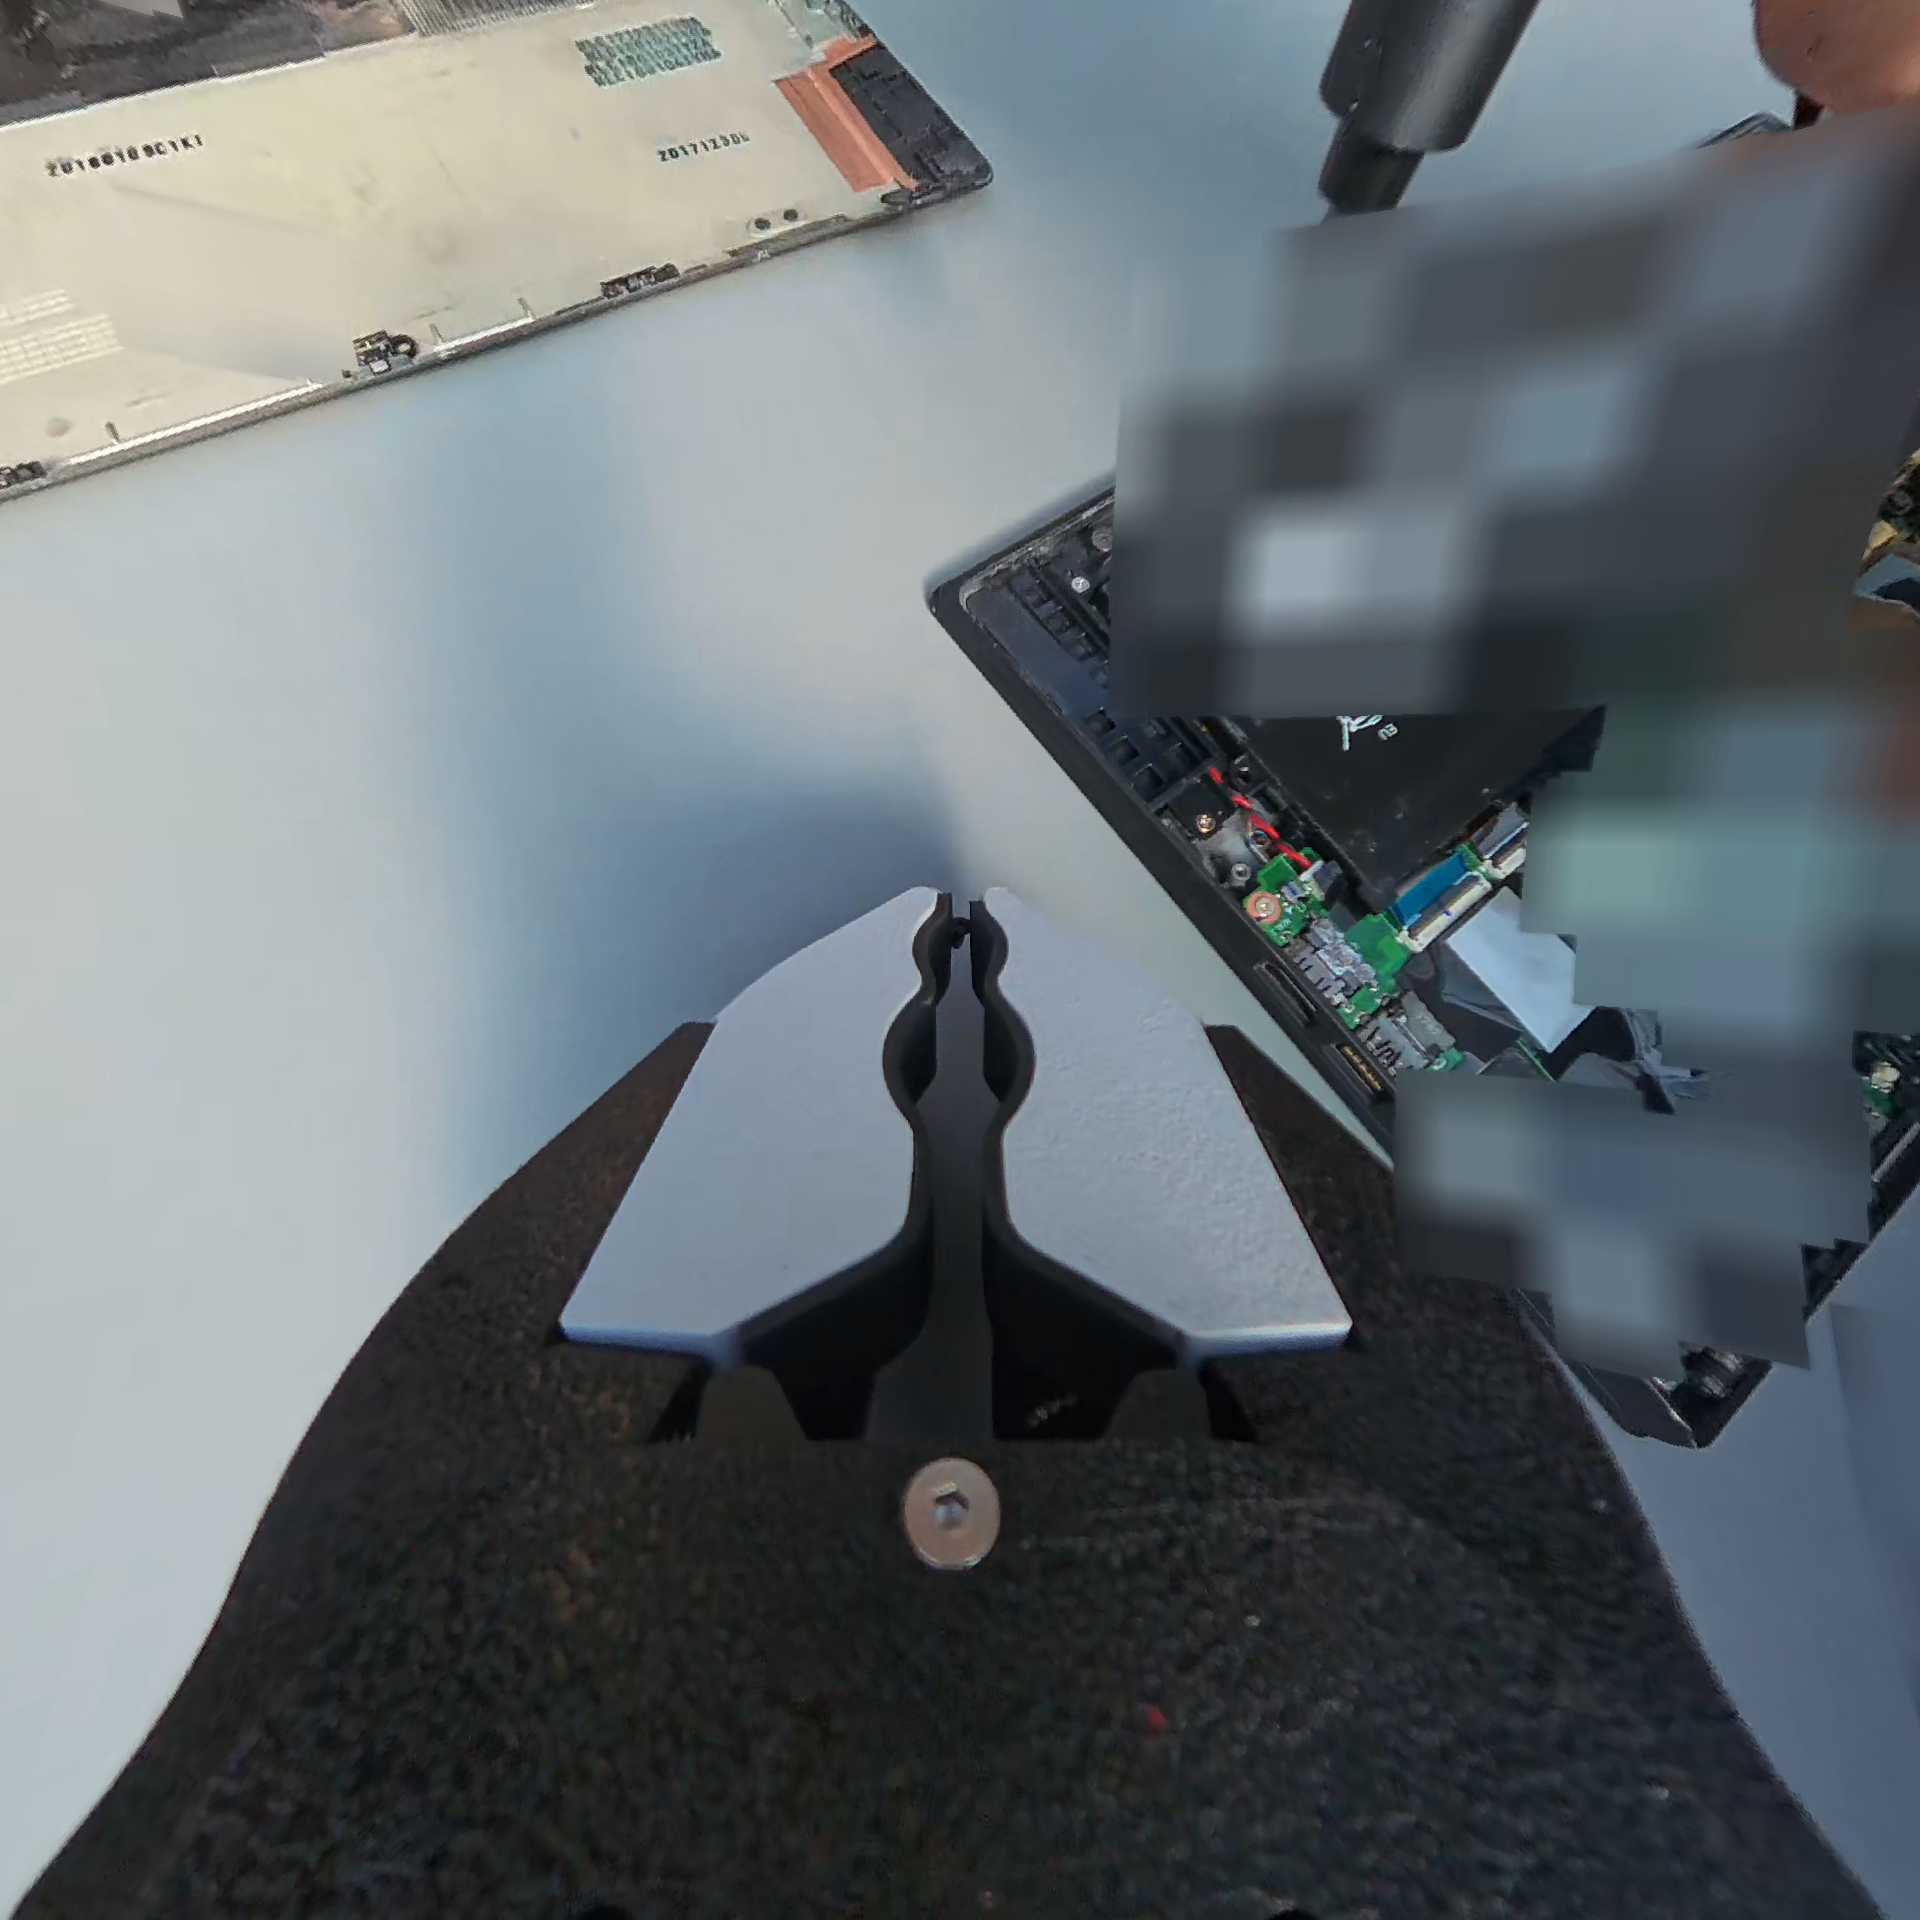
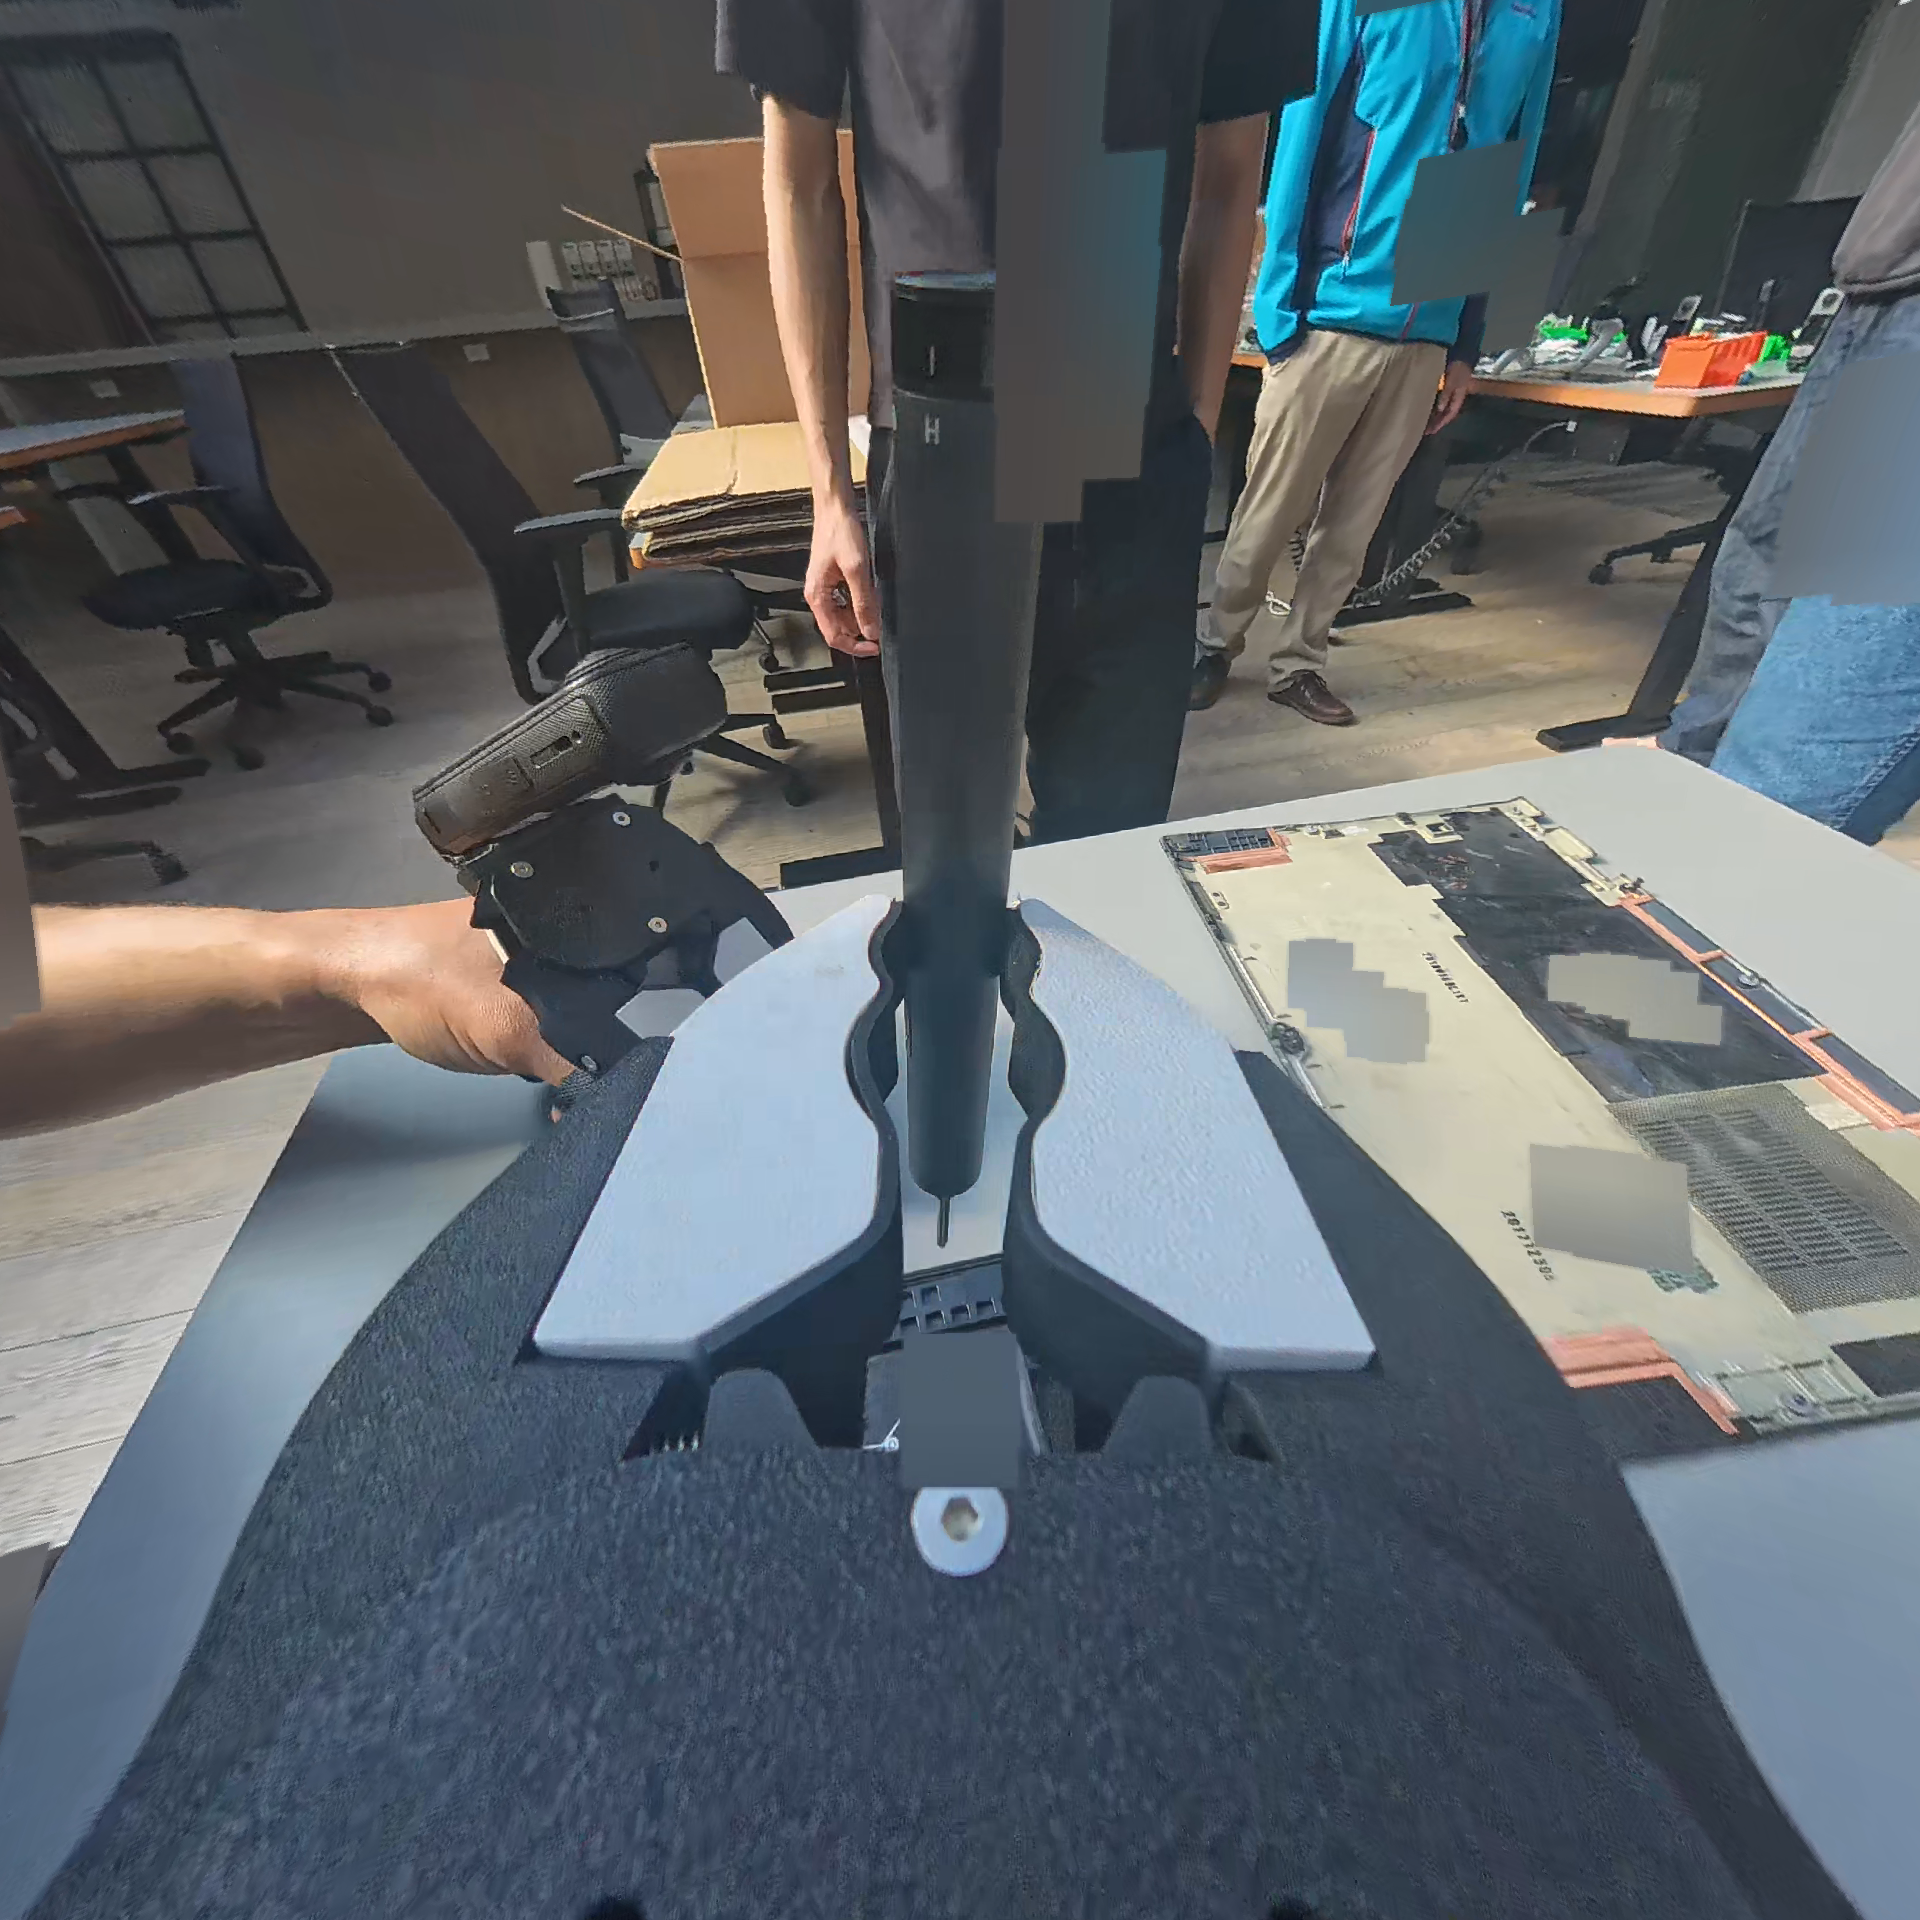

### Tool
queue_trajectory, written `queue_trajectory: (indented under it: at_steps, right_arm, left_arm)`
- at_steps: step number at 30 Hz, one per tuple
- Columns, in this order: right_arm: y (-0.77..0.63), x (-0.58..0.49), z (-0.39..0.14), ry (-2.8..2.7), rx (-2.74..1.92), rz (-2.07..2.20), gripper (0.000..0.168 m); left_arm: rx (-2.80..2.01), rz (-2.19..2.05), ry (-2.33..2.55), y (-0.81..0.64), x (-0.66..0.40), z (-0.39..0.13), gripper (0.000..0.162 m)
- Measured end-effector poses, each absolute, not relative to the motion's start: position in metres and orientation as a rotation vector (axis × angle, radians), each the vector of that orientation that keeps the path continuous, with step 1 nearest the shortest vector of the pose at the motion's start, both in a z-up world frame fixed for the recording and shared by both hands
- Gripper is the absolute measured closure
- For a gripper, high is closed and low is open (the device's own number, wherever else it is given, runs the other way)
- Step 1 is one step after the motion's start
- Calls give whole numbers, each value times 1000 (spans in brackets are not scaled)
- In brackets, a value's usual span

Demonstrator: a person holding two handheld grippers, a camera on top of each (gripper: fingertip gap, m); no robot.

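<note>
Right wrist view alone shows jaws clamping the screwdriver [image 2: 951, 727].

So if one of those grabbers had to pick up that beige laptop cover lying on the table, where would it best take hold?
Probably at an edge. The beige cover lies flat, inner side up, too broad to span, so the fingers would need to pinch its thin rim. The long edge facing the left gripper looks easiest to reach, with bare table beside it.

Pale grey desk [image 1: 520, 727]; beige laptop cover [image 1: 364, 208] with orange strips; black open laptop [image 1: 1195, 831] showing green boards; dark grey screwdriver [image 2: 951, 727]; black tongs [image 2: 956, 935] with light grey fingers [image 2: 727, 1143].
</note>
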State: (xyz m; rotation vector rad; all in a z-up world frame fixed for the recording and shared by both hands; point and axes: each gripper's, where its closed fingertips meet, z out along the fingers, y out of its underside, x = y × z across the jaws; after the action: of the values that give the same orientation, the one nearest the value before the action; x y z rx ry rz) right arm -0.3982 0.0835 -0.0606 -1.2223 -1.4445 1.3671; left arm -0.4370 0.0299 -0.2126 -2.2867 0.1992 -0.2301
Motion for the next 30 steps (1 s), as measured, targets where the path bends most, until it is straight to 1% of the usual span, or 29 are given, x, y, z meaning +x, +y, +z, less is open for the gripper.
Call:
queue_trajectory:
  at_steps: [3, 7, 11, 15, 23, 30]
  right_arm:
    - [99, -368, -58, -1407, -1246, 1333, 152]
    - [112, -334, -56, -1369, -1260, 1308, 151]
    - [120, -305, -55, -1344, -1266, 1278, 151]
    - [131, -270, -52, -1316, -1278, 1222, 151]
    - [150, -205, -62, -1240, -1339, 1151, 151]
    - [149, -168, -68, -1203, -1350, 1154, 151]
  left_arm:
    - [-2280, -287, 196, 31, -430, -211, 152]
    - [-2308, -267, 233, 28, -425, -214, 125]
    - [-2318, -258, 257, 24, -419, -215, 119]
    - [-2312, -234, 249, 21, -420, -210, 119]
    - [-2245, -186, 182, 19, -423, -183, 123]
    - [-2178, -217, 73, 10, -415, -169, 134]
